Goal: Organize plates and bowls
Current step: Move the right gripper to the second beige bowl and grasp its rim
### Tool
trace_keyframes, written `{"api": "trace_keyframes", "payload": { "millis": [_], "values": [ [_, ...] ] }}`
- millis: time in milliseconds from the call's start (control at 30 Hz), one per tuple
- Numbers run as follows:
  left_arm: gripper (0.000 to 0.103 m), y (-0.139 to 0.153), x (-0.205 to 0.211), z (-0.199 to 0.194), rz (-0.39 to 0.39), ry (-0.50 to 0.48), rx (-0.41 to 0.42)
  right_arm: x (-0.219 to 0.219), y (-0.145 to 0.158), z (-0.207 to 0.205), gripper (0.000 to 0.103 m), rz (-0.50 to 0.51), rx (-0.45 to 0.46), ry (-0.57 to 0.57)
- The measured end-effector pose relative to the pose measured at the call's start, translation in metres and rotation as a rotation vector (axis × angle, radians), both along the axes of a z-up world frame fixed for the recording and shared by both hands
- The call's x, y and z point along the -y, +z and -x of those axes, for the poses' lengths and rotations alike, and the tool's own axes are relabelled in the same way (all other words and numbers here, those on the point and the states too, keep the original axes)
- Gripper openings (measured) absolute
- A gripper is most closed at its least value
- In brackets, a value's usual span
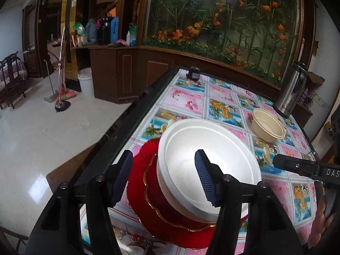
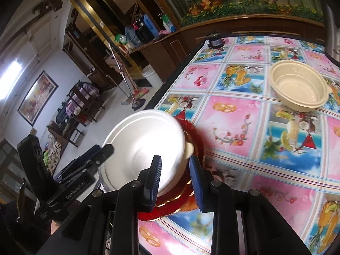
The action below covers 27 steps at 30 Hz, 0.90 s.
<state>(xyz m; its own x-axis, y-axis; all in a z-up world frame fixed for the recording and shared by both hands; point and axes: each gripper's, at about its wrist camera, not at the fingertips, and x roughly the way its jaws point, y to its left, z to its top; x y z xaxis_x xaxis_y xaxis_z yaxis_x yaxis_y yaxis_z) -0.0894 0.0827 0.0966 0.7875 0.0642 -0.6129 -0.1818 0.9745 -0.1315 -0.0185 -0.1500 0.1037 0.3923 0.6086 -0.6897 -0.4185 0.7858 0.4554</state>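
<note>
You see: matt white foam bowl (image 1: 209, 171); glossy red glass plates (image 1: 148, 193); shiny printed worktop (image 1: 223, 97) cover; ribbed tool pads (image 1: 204, 176).

The red plates (image 1: 148, 208) are largely hidden beneath the white bowl (image 1: 208, 170); how many are stacked cannot be told. In the right wrist view the steel flask (image 2: 332, 31) is cut off at the three o'clock edge. The small dark object (image 1: 194, 73) at twelve o'clock is too small to identify.
</note>
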Motion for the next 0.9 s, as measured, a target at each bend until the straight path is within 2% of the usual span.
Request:
{"api": "trace_keyframes", "payload": {
  "millis": [100, 200, 367, 467, 567, 667, 733, 900],
  "values": [
    [0.059, 0.009, 0.004, 0.007, 0.001, -0.007, 0.033, 0.025, -0.001, 0.001, 0.030, -0.019, -0.001, -0.042],
    [0.059, 0.018, 0.023, 0.011, -0.017, -0.053, 0.058, 0.056, -0.004, -0.002, 0.030, -0.033, -0.006, -0.104],
    [0.059, 0.020, 0.085, 0.014, -0.052, -0.217, 0.050, 0.116, -0.016, -0.009, 0.030, -0.064, -0.024, -0.230],
    [0.059, 0.004, 0.137, 0.008, -0.059, -0.366, -0.001, 0.155, -0.026, -0.013, 0.030, -0.084, -0.040, -0.310],
    [0.059, -0.027, 0.182, -0.011, -0.055, -0.474, -0.093, 0.188, -0.035, -0.018, 0.030, -0.095, -0.057, -0.382],
    [0.059, -0.055, 0.211, -0.028, -0.067, -0.514, -0.185, 0.208, -0.037, -0.028, 0.030, -0.085, -0.065, -0.422],
    [0.059, -0.064, 0.221, -0.034, -0.079, -0.521, -0.212, 0.215, -0.036, -0.037, 0.030, -0.072, -0.063, -0.443],
    [0.059, -0.061, 0.228, -0.048, -0.089, -0.518, -0.225, 0.212, -0.035, -0.079, 0.035, -0.062, -0.067, -0.455]
  ]
}}
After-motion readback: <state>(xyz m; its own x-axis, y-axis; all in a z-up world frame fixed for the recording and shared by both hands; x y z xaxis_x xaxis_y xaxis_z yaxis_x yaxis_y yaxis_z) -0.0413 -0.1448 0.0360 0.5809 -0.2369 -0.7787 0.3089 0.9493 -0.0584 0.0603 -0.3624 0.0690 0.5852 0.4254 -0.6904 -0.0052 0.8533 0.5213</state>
